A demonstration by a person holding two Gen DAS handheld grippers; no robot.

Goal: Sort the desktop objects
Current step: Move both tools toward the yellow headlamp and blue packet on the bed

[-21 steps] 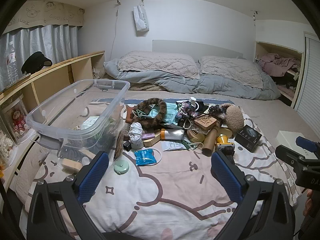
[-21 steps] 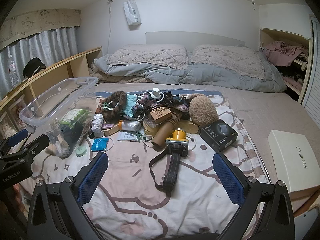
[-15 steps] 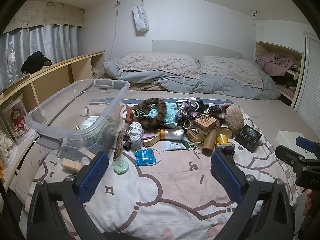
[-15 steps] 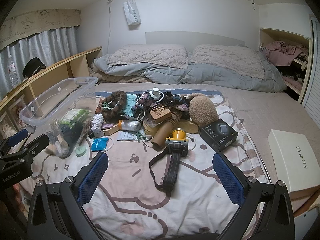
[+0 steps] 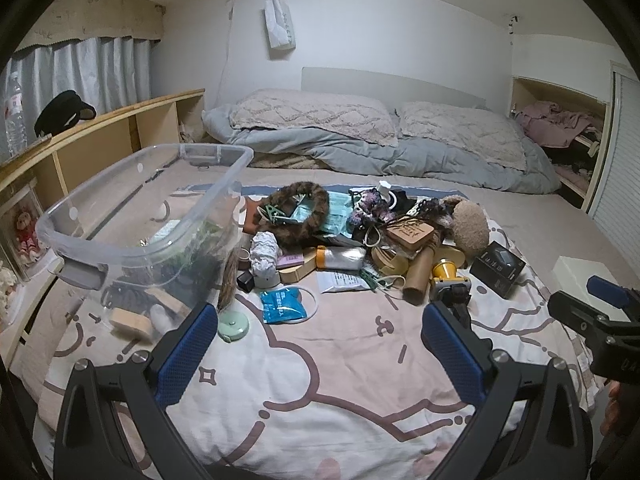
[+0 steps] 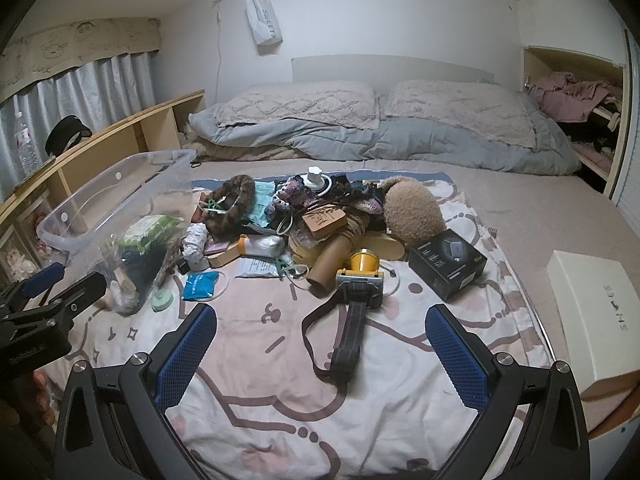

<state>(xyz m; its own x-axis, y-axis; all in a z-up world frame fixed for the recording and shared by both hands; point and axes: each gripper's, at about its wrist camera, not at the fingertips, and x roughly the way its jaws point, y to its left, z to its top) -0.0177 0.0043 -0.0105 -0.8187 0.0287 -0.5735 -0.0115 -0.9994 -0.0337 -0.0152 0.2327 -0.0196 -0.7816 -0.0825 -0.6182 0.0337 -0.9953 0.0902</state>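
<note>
Your left gripper (image 5: 318, 340) hangs above the near part of the bed, tilted downward, with its jaws spread as wide as they go and nothing between the blue pads (image 5: 184, 354). Your right gripper (image 6: 320, 342) is held the same way to its right: angled down, jaws fully apart, pads bare. Each one shows at the edge of the other's view, side by side and well apart. A bit of your hand (image 5: 612, 412) shows below the right gripper's body, and fingers (image 6: 40, 384) show under the left one.

Bin (image 5: 144, 184) contents perhaps partly obscured
</note>
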